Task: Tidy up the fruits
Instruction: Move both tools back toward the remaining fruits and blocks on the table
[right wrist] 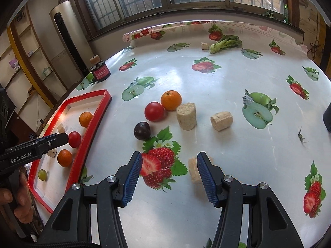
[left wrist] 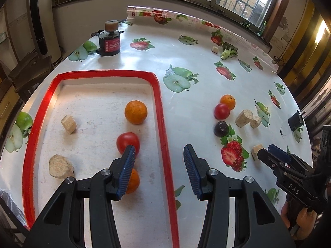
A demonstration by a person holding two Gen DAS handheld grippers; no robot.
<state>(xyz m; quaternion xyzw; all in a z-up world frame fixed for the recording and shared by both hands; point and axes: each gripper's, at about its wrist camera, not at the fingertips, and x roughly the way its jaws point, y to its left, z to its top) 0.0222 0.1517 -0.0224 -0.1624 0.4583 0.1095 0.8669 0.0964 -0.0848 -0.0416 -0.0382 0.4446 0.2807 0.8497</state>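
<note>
A: Where is the fruit sitting?

B: Split in two lots. In the left wrist view, the red-rimmed tray (left wrist: 159, 103) with a pale, grainy floor holds a dimpled orange (left wrist: 136, 112) at 12 o'clock from the left gripper (left wrist: 159, 159), a smooth tomato (left wrist: 126, 142) just below it, and a second orange (left wrist: 132, 180) partly behind the left finger pad. The right wrist view also shows a small green grape (right wrist: 42, 174) at the tray's near end.

A: And outside the tray?

B: On the glossy, fruit-printed surface (right wrist: 206, 86), at roughly 11 o'clock from the right gripper (right wrist: 169, 174), a loose orange (right wrist: 171, 100) touches a loose tomato (right wrist: 154, 111), with a dark, shiny plum (right wrist: 142, 130) just beside them.

A: Those crumbly beige lumps?

B: Rough, porous blocks. A rounded one (right wrist: 186, 115) stands next to the loose orange, a squarer one (right wrist: 221, 121) at 1 o'clock, and another (right wrist: 193, 170) lies against the inner side of the right gripper's right finger.

A: Fingers?

B: Both pairs have ribbed blue pads and are spread wide. Neither grips anything. The left pair straddles the tray's right rim.
</note>
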